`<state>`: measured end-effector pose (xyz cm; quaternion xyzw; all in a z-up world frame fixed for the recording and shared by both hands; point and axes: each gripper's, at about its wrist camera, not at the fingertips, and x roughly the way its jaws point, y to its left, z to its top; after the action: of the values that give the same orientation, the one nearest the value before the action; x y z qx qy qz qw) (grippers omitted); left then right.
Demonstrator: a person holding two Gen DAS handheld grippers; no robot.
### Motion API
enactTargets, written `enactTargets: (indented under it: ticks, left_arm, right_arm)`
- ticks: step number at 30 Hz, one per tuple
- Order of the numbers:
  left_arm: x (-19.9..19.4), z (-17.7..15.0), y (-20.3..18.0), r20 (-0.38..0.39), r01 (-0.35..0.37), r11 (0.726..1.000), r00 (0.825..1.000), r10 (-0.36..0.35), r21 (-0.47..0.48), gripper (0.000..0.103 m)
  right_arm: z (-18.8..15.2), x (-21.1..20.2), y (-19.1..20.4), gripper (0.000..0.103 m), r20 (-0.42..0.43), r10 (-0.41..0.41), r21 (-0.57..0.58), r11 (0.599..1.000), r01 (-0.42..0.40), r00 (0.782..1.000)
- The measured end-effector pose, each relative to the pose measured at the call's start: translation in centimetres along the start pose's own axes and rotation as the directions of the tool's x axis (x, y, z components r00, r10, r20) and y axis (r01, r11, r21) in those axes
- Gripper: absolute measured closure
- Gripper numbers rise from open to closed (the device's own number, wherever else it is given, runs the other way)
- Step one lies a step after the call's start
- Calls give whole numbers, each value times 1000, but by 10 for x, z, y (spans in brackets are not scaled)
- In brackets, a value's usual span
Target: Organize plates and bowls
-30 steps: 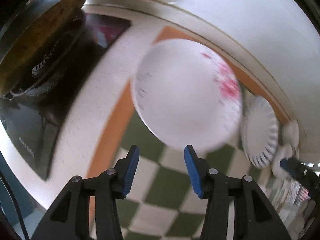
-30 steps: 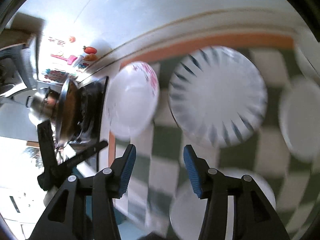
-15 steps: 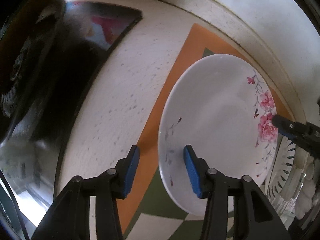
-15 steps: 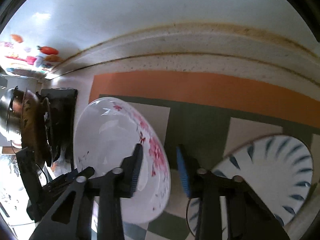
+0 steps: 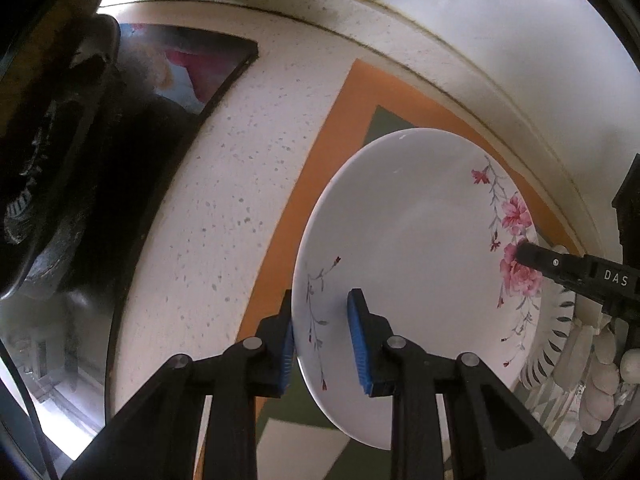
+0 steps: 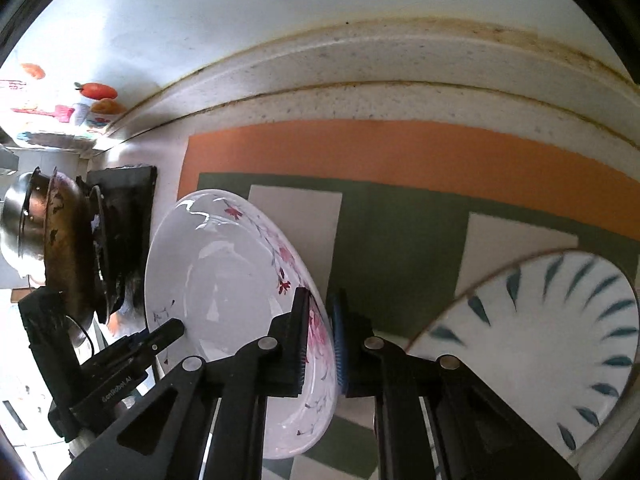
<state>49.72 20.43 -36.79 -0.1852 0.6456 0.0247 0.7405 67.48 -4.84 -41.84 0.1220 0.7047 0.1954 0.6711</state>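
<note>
bg: white wall point(image 6: 280, 20) | speckled counter point(image 5: 240, 184) (checked mat point(image 6: 400, 232)) | stove point(image 5: 60, 160) w/ pan

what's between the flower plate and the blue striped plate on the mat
In the right wrist view, the right gripper, shut on the flower plate rim, and bare checked mat separate it from the blue striped plate.

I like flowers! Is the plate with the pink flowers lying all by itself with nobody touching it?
No, the flowered plate is pinched at its rim by the right gripper, and the left gripper clamps the opposite edge.
</note>
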Motion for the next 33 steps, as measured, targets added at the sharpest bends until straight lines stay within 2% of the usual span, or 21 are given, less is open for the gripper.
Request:
enactTargets:
  ticks: [8,18,26,33]
  left_arm:
    - [-42,-29,-28,35,4,998,999,-6,64,81]
    - [-71,-92,-105,35,22,983,999,-29,184,81]
    - [-53,-146,-158,-31,51,957,999,-44,285,81]
    - [-28,-188,-185,-98,53,946,995,-23,319,81]
  right_arm:
    - [-46,-51,-12,92,48,51,5,999,-51,998]
    - [-141,-122,-67,93,109,64,53,996,-70,992]
    - [-227,-158,-132,93,143,32,130,990,-51,989]
    - [-284,-152,-182,93,120,25,195,980,-48,992]
